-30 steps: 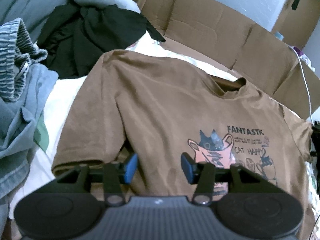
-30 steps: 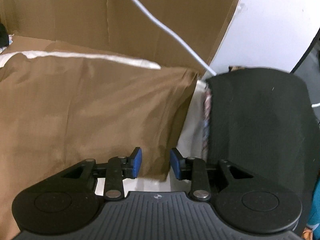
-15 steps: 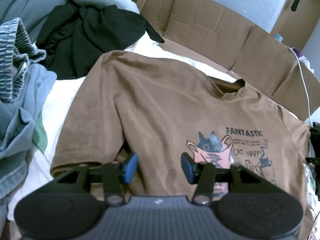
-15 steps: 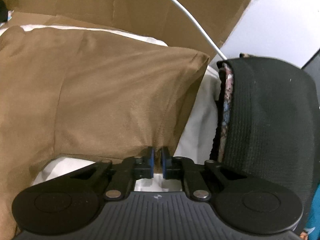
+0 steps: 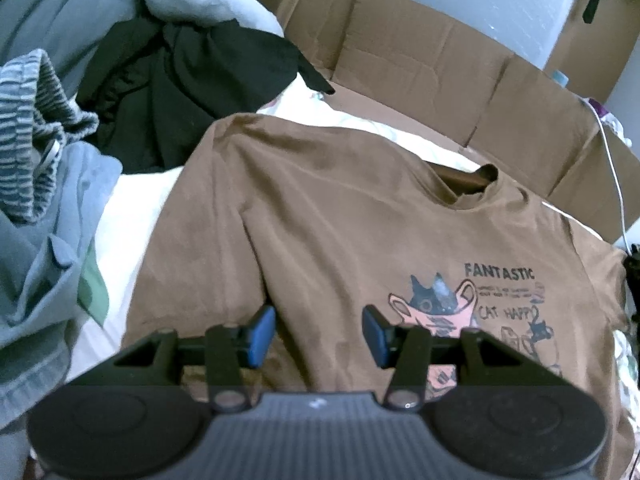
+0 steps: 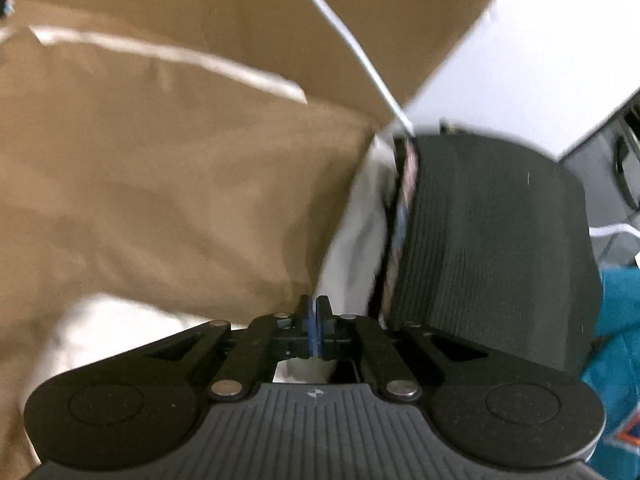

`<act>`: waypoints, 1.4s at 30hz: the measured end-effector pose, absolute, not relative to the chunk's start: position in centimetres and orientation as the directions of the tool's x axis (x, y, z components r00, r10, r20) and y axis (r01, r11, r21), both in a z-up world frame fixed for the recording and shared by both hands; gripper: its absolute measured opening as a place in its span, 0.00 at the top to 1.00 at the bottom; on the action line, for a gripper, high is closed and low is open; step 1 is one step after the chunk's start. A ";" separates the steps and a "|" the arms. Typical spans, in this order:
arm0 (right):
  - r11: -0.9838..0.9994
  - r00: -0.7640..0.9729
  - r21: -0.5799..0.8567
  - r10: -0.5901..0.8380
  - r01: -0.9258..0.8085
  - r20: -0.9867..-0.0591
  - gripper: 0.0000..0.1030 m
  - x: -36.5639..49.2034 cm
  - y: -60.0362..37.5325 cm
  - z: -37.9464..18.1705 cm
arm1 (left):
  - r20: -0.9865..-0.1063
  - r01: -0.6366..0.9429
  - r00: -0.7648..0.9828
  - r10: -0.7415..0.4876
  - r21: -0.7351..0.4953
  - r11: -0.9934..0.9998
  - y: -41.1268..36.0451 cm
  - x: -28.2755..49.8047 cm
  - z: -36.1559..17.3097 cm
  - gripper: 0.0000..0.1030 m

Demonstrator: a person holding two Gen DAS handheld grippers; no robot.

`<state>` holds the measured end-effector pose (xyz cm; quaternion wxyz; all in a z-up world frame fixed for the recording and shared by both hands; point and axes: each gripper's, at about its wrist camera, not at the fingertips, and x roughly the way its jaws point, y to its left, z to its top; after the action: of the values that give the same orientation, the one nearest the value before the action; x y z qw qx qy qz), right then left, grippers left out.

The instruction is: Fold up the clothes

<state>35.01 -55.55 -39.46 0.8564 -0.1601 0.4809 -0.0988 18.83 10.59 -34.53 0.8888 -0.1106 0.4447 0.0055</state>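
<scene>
**Right gripper closed on shirt sleeve**

Since a second ago the right gripper went from parted to pinched on the shirt's sleeve corner and raised it. Left gripper stayed wide apart above the shirt's left side. Shirt lay face up on white sheet.

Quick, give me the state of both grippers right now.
Left gripper: open, holding nothing, above the brown shirt.
Right gripper: shut on the sleeve edge of the shirt.
</scene>
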 end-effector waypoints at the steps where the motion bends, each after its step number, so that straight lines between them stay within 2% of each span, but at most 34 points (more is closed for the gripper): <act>1: 0.936 0.550 -0.352 -0.299 0.011 -0.779 0.97 35.2 -55.4 -38.9 | -0.791 -0.109 0.605 -0.087 -0.191 0.975 10.6 18.9 -34.5 0.50; 10: 0.973 0.655 -0.219 -0.121 -0.070 -0.746 0.95 40.0 -53.1 -38.9 | -0.784 -0.089 0.615 -0.088 -0.180 0.980 10.2 19.4 -34.5 0.50; 14: 0.973 0.655 -0.219 -0.116 -0.078 -0.747 0.95 41.7 -51.9 -39.6 | -0.774 -0.039 0.626 -0.096 -0.154 0.987 9.6 20.0 -34.1 0.50; 21: 0.959 0.599 -0.282 -0.249 0.041 -0.761 0.95 42.7 -54.5 -41.5 | -0.751 0.055 0.653 -0.100 -0.085 0.995 9.2 22.8 -33.5 0.50; 23: 0.951 0.576 -0.299 -0.286 0.074 -0.766 0.90 42.5 -55.5 -41.9 | -0.747 0.077 0.657 -0.100 -0.065 0.995 9.1 24.2 -33.5 0.50; 27: 0.912 0.552 -0.405 -0.375 0.073 -0.745 0.88 42.6 -55.3 -42.4 | -0.739 0.120 0.667 -0.099 -0.024 0.992 9.0 27.2 -33.5 0.50; 29: 0.908 0.552 -0.411 -0.384 0.080 -0.740 0.87 42.8 -55.0 -42.2 | -0.735 0.141 0.671 -0.098 -0.004 0.990 8.9 28.7 -33.5 0.50; 36: 0.936 0.633 -0.352 -0.268 -0.007 -0.726 0.84 43.4 -52.9 -39.5 | -0.747 0.239 0.657 -0.101 0.079 0.968 9.1 33.1 -33.1 0.53; 42: 0.954 0.709 -0.287 -0.141 -0.090 -0.691 0.82 45.1 -50.1 -37.2 | -0.753 0.233 0.650 -0.097 0.077 0.969 9.4 37.8 -32.7 0.54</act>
<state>45.10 -50.14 -37.24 0.9120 -0.1513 0.3810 -0.0140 37.76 9.43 -32.66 0.9045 0.0836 0.4081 -0.0911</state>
